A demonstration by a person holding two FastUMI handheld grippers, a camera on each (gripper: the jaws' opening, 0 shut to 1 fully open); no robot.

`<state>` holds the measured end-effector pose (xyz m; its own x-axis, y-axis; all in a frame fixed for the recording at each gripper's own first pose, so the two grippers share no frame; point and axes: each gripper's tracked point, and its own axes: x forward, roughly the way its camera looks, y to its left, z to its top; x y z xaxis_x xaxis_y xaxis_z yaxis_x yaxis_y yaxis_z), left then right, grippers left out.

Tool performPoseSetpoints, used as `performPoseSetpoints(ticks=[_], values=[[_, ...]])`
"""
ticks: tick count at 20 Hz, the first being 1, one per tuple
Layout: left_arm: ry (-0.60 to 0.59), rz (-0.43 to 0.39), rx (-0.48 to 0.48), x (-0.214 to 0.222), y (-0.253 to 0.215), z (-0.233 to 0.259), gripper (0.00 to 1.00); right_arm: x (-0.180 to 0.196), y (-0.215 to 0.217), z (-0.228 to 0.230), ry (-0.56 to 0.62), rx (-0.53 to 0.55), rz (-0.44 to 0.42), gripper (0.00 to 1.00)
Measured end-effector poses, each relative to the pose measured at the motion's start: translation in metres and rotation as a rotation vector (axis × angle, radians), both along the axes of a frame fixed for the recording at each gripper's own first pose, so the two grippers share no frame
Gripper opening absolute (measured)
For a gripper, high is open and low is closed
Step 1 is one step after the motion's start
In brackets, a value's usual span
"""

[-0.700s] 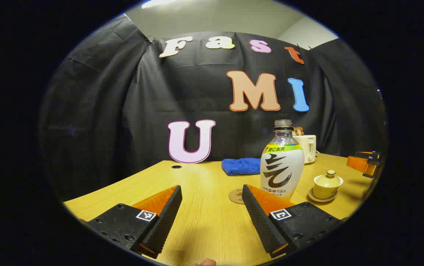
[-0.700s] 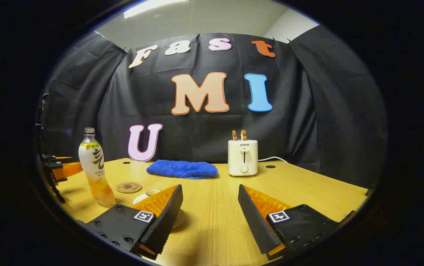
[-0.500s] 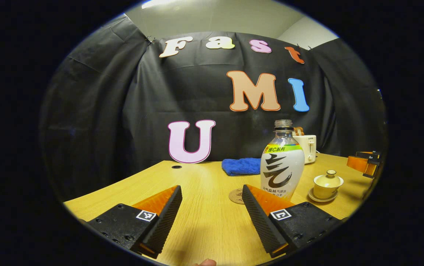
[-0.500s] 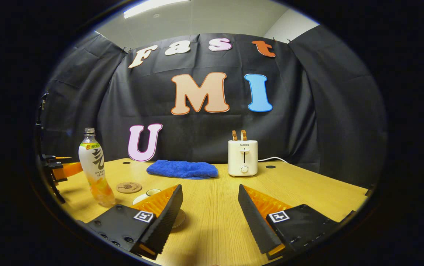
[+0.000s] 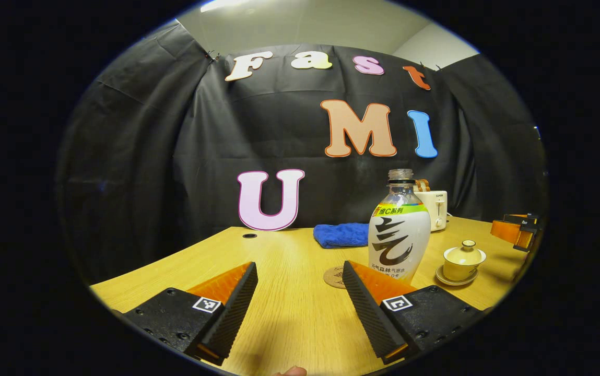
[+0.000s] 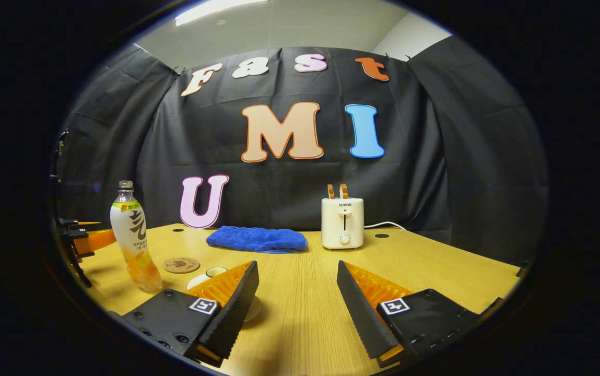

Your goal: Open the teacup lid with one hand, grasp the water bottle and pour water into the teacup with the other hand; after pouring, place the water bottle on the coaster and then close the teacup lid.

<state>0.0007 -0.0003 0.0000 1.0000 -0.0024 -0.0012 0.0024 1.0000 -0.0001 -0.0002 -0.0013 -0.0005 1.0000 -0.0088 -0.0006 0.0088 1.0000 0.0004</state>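
wood-grain table (image 5: pixel 289 313) with 2 grippers held low over its near edge. left gripper (image 5: pixel 300 300): ridged, wedge-shaped fingers (image 5: pixel 237 305) spread wide apart, nothing between them. just beyond its right finger stands a clear plastic bottle (image 5: pixel 399 230), upright, uncapped, with a wrapped label; in the right gripper view the bottle (image 6: pixel 132 235) holds pale orange liquid in its lower part. round flat coaster (image 5: pixel 335 277) lies on the table just beside the bottle's base. glazed yellow teacup (image 5: pixel 462 261) with a knobbed lid (image 5: pixel 466 253) sits closed on a saucer, farther right, near the right gripper (image 5: pixel 516 232). right gripper (image 6: pixel 297 295): fingers likewise parted and bare, its left finger hiding most of the teacup (image 6: pixel 213 274). soft blue cloth (image 6: pixel 257 239) and a smooth cream toaster (image 6: pixel 342 222) rest near the back edge.
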Motion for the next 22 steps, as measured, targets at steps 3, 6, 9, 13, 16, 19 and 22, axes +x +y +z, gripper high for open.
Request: performPoseSetpoints(ticks=[3, 6, 9, 13, 16, 19, 22], values=[[0.001, 0.0, 0.0, 0.0, 0.0, -0.001, 0.96, 0.001, 0.001, -0.001, 0.007, 0.0, 0.001, 0.97], [0.002, 0.0, -0.001, -0.001, 0.0, -0.001, 0.96, 0.002, 0.001, -0.001, 0.008, 0.001, 0.001, 0.96], [0.002, 0.0, -0.002, 0.0, 0.001, 0.0, 0.96, 0.001, -0.001, -0.001, 0.008, 0.002, -0.007, 0.96], [0.003, 0.0, -0.004, 0.0, 0.0, -0.001, 0.95, 0.002, 0.004, -0.001, 0.005, 0.002, 0.016, 0.96], [0.004, 0.0, -0.004, 0.0, 0.001, -0.001, 0.96, 0.006, 0.015, -0.003, 0.022, 0.007, 0.069, 0.96], [0.002, 0.0, -0.002, -0.001, 0.0, -0.001, 0.96, 0.008, 0.026, 0.011, -0.003, -0.001, 0.121, 0.96], [0.003, -0.001, -0.003, 0.0, 0.0, -0.001, 0.96, 0.012, 0.038, 0.021, -0.014, -0.041, 0.16, 0.95]])
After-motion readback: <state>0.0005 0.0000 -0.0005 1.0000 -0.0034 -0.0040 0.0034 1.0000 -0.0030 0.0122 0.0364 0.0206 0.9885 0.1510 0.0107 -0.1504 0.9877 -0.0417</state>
